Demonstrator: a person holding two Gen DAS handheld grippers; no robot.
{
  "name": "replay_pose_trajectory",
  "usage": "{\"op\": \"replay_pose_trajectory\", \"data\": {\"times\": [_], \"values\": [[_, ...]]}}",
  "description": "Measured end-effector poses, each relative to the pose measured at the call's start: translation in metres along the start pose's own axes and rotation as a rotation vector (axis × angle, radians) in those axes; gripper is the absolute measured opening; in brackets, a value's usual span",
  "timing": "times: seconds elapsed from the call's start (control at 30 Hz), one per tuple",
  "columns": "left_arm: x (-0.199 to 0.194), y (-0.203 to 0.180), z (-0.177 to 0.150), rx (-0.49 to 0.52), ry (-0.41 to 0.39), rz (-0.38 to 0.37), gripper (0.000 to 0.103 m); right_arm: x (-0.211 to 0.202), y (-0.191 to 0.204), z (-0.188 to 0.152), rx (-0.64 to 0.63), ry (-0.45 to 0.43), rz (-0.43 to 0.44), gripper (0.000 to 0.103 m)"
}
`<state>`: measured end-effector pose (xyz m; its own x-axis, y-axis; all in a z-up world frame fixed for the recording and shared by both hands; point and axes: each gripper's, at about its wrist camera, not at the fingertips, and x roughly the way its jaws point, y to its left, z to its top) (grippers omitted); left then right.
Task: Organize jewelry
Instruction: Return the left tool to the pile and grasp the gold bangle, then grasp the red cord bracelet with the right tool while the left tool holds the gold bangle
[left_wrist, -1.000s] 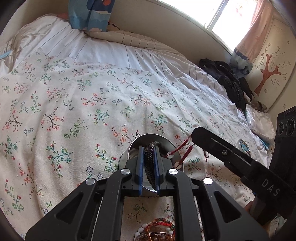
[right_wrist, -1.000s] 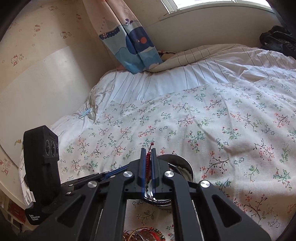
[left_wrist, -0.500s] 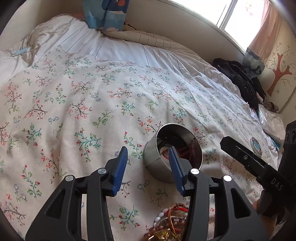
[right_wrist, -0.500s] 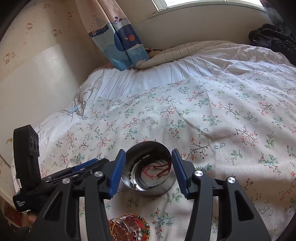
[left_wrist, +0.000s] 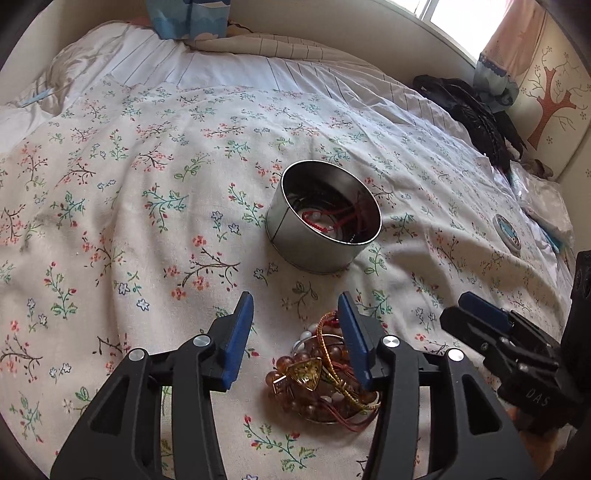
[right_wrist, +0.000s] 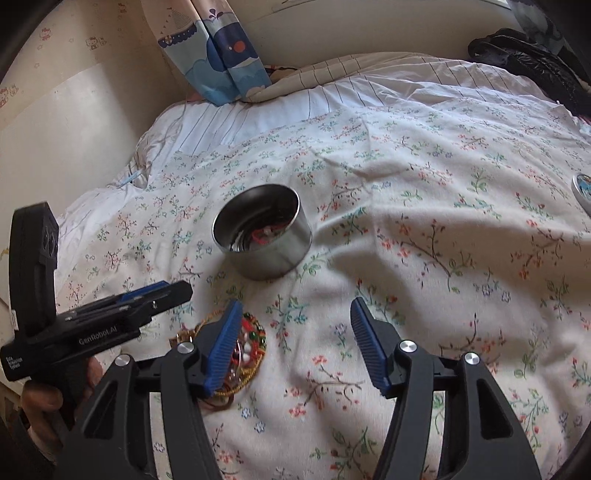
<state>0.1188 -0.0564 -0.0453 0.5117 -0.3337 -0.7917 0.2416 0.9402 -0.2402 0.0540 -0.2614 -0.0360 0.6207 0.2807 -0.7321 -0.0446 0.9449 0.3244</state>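
Left wrist view: left tool (left_wrist: 295, 332) stands part open with nothing between its pads, tips hanging just above the bracelet pile (left_wrist: 325, 373) on the bed (left_wrist: 110, 221). The pile sits low between the fingers but biased toward the right-hand finger (left_wrist: 352, 343), which overlaps the gold bangle and red cord; whether it touches them cannot be told. The pile is a tangle of amber beads, white beads, a triangular pendant and a thin bangle, with no clear long axis. Right tool (right_wrist: 295, 343) has its jaws opening, empty, over bare floral cover; in its own view the pile (right_wrist: 240, 350) lies off its left finger, partly hidden behind it. So the left tool is judged nearer and better lined up; a small shift toward its right would centre the heap. Further out, straight ahead of both tools and well apart from the pile, stands the round metal tin (left_wrist: 323, 221), upright, mouth open, red cord and dark bands already inside. Bed between pile and tin is bare, soft, wrinkled. The tin's lid (left_wrist: 508, 230) lies far right, out of the path. Risk: one pinch lifts several tangled strands.
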Motion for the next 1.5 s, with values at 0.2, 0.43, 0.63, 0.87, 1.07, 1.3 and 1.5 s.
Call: {"op": "replay_pose_trajectory", "data": {"times": [0.2, 0.43, 0.63, 0.87, 1.07, 1.3, 1.5], "values": [[0.009, -0.013, -0.004, 0.045, 0.029, 0.022, 0.045, -0.008, 0.000, -0.014, -0.010, 0.004, -0.010, 0.066], [0.033, -0.017, -0.002, 0.055, 0.102, -0.003, 0.039, -0.003, -0.001, -0.013, -0.016, 0.023, -0.027, 0.068], [0.031, -0.025, -0.006, 0.106, 0.102, -0.029, 0.004, 0.001, -0.007, -0.014, 0.001, 0.038, -0.041, 0.069], [-0.004, -0.008, 0.000, -0.004, -0.007, -0.193, 0.003, 0.003, -0.005, -0.015, -0.010, 0.051, -0.038, 0.069], [-0.024, 0.003, 0.006, -0.075, -0.083, -0.303, 0.003, 0.006, 0.005, -0.017, -0.050, 0.061, 0.005, 0.069], [-0.054, 0.007, 0.003, -0.107, -0.193, -0.318, 0.003, 0.005, 0.032, -0.021, -0.157, 0.056, 0.079, 0.069], [-0.047, 0.012, 0.003, -0.090, -0.147, -0.203, 0.004, 0.014, 0.052, -0.028, -0.250, 0.096, 0.075, 0.069]]}}
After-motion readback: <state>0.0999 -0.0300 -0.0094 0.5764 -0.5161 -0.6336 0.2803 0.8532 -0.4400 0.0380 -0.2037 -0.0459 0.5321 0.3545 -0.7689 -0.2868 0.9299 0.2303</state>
